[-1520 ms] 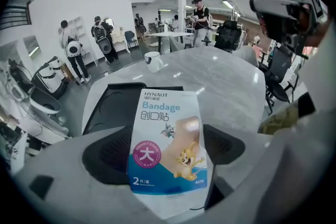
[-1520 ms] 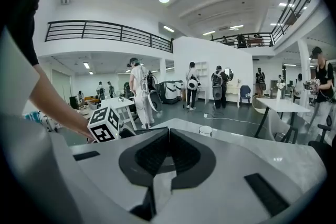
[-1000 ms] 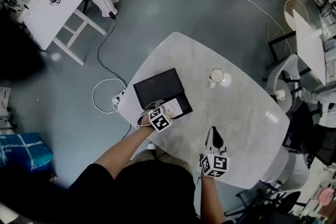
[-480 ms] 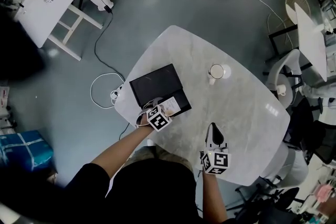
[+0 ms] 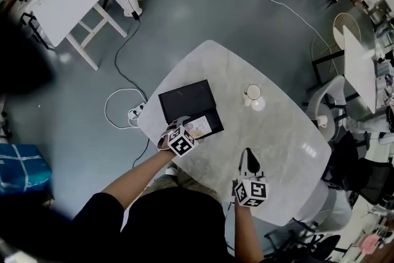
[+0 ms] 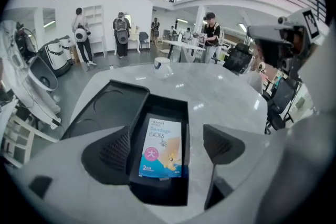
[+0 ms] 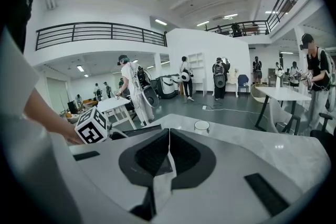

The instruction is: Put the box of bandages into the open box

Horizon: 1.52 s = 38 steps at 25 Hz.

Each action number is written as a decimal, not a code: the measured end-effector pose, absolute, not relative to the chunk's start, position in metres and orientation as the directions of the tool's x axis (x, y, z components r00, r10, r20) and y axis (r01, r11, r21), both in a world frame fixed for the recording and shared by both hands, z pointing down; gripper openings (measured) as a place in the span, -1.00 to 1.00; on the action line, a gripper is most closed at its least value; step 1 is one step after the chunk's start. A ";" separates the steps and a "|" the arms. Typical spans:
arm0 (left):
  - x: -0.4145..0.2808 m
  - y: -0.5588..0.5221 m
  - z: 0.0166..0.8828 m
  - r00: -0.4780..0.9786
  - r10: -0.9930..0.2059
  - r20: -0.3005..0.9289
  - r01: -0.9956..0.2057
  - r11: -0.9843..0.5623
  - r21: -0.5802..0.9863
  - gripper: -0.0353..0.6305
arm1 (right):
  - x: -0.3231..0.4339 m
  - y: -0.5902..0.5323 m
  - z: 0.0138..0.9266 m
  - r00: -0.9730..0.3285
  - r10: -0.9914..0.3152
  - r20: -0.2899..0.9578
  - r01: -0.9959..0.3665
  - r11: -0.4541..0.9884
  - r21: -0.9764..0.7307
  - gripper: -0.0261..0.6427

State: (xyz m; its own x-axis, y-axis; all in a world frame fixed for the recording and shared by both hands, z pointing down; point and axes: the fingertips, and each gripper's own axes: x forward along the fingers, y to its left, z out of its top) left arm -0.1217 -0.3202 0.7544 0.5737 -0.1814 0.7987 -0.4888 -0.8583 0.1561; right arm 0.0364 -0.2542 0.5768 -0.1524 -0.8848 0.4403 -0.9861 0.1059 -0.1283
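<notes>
The fingers (image 6: 113,153) of the left gripper (image 6: 168,147) stand wide apart and hold nothing. Between them, seen along the gripper, lies the bandage box (image 6: 161,147). It lies flat, face up, inside the open box (image 6: 157,195), a shallow black tray at the near left edge of the bench (image 5: 277,132). The left finger hangs over the seam where the tray meets its lid (image 6: 105,107). The right finger (image 6: 223,144) hangs past the tray's right wall, over bare bench. Neither finger touches the bandage box. Whether they hover above the tray or rest on its rim is hard to judge from this angle.

From the head view, the left gripper (image 5: 178,130) sits at the near end of the open box (image 5: 212,130). The bandage box (image 5: 198,127) shows just beyond its fingers. The lid (image 5: 186,101) lies flat on the far side of the tray.

The right gripper (image 7: 168,152) has its fingers (image 7: 149,157) pressed together with nothing between them. It is held over the near right part of the bench (image 7: 273,157), well apart from the open box; in the head view the right gripper (image 5: 249,157) points away from the person.

A cup (image 5: 253,93) stands alone on the bench, to the right of the lid and further off than both grippers.
</notes>
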 end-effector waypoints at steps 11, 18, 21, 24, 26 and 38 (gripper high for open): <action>-0.180 -0.246 0.601 0.785 -0.374 0.494 -0.555 -0.778 0.294 0.11 | 0.016 -0.130 0.499 -0.053 -0.919 0.391 -0.989 -0.006 -0.147 -0.89; -0.165 -0.184 0.524 0.853 -0.466 0.236 -0.522 -0.769 0.368 -0.71 | 0.028 -0.073 0.493 0.007 -0.923 0.385 -0.993 -0.052 -0.107 -0.89; -0.149 -0.162 0.491 0.862 -0.474 0.178 -0.505 -0.779 0.371 -0.79 | 0.019 -0.070 0.478 0.006 -0.934 0.357 -0.994 -0.046 -0.104 -0.89; -0.131 -0.143 0.470 0.876 -0.449 0.173 -0.481 -0.808 0.340 -0.84 | 0.020 -0.060 0.449 0.025 -0.962 0.273 -0.985 -0.071 -0.160 -0.89; -0.113 -0.131 0.461 0.890 -0.420 0.178 -0.456 -0.835 0.307 -0.85 | 0.037 -0.045 0.436 0.053 -0.969 0.239 -0.988 -0.087 -0.131 -0.89; 0.027 -0.071 0.437 0.882 -0.441 0.166 -0.467 -0.866 0.178 -0.85 | 0.177 0.024 0.430 0.137 -0.962 0.237 -0.987 -0.153 -0.052 -0.89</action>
State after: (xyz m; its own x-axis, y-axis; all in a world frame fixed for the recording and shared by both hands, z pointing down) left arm 0.0271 -0.0715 0.4373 0.8820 -0.4412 0.1656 -0.4668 -0.8662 0.1782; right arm 0.1768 0.0243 0.4301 0.1370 -0.9618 0.2372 -0.9868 -0.1533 -0.0515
